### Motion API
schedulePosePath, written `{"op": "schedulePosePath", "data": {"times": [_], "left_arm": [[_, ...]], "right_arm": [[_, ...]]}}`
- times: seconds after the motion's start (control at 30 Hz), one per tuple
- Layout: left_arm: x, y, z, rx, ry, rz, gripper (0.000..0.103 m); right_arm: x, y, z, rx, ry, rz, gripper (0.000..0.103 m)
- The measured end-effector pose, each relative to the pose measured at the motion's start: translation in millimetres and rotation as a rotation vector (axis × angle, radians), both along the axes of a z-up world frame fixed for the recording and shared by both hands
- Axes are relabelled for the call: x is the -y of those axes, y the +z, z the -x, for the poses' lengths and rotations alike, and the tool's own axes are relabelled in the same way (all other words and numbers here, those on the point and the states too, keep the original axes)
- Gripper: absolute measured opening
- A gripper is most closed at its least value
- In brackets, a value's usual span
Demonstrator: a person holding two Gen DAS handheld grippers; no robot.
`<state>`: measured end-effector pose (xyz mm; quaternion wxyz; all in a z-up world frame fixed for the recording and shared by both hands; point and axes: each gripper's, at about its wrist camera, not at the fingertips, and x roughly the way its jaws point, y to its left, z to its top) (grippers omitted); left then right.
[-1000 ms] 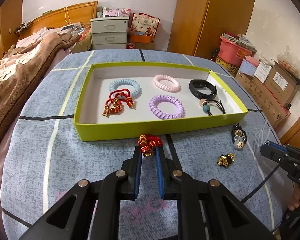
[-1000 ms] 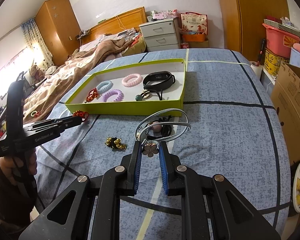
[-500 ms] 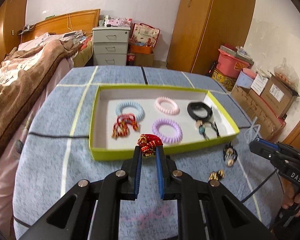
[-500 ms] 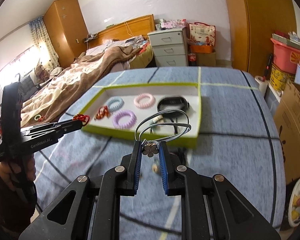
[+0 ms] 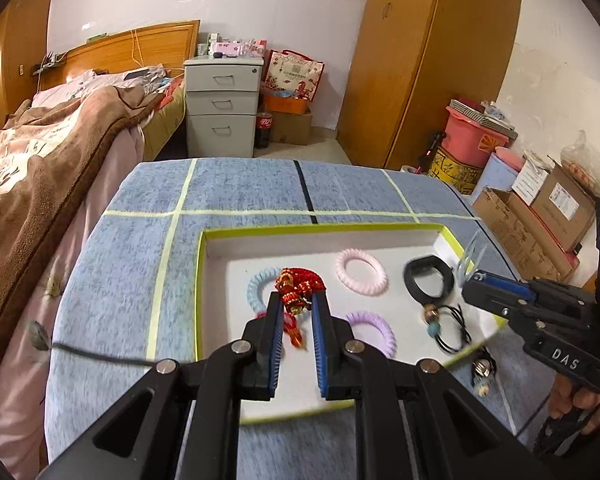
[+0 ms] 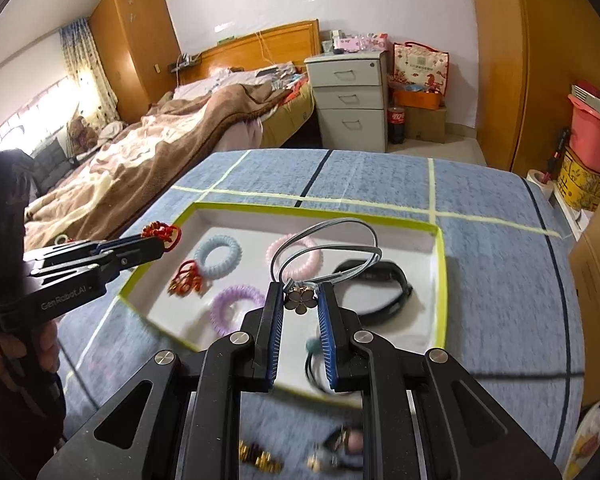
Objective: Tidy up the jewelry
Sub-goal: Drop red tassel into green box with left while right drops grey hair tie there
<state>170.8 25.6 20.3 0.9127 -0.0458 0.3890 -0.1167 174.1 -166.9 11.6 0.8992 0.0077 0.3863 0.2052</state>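
Observation:
A green-rimmed white tray (image 5: 396, 229) (image 6: 442, 264) lies on the blue bed cover. My left gripper (image 5: 296, 300) is shut on a red and gold knotted bracelet (image 5: 298, 286) and holds it above the tray's left part; it also shows in the right wrist view (image 6: 162, 234). My right gripper (image 6: 300, 294) is shut on a silver wire necklace with a flower charm (image 6: 300, 300), above the tray's right part. In the tray lie a blue coil tie (image 6: 218, 256), a pink one (image 5: 362, 272), a purple one (image 6: 236, 306), a black band (image 5: 428, 278) and another red bracelet (image 6: 184, 280).
A bead hair tie (image 5: 444, 320) lies in the tray's near right corner. A small bear charm (image 5: 482, 372) and gold charms (image 6: 260, 456) lie on the cover in front of the tray. A bed with a brown blanket (image 5: 40, 152) is to the left, boxes (image 5: 540, 216) to the right.
Both grippers have risen and moved forward from the cover in front of the tray to above it, each still holding its piece.

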Motion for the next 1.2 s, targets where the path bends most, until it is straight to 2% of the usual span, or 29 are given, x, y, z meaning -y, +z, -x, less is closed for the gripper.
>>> {"op": "schedulePosePath", "data": {"times": [0.1, 0.2, 0.3, 0.4, 0.83, 1.13, 1.2], "left_arm": [[-3.2, -7.0, -15.0, -0.028, 0.012, 0.001, 0.015], [-2.9, -11.4, -22.4, -0.024, 0.011, -0.031, 0.015], [-6.1, -17.2, -33.8, -0.054, 0.016, -0.010, 0.015], [-6.7, -21.7, -41.2, -0.062, 0.025, -0.031, 0.015], [-7.8, -36.9, -53.0, -0.108, 0.027, -0.029, 0.016], [-3.3, -38.1, -51.6, -0.116, 0.015, -0.028, 0.033], [-3.5, -38.6, -51.9, -0.119, 0.015, -0.022, 0.035]], "right_arm": [[-5.5, -3.5, -15.8, -0.012, 0.009, 0.011, 0.018], [-7.8, -7.8, -29.5, -0.027, 0.008, 0.013, 0.018], [-10.2, -14.1, -43.5, -0.049, 0.002, 0.021, 0.018], [-13.6, -19.7, -50.4, -0.057, 0.002, 0.039, 0.018], [-20.6, -35.0, -64.3, -0.088, 0.012, 0.077, 0.018], [-23.0, -35.5, -64.9, -0.085, 0.013, 0.093, 0.019], [-22.9, -34.9, -64.5, -0.085, 0.015, 0.086, 0.028]]}}
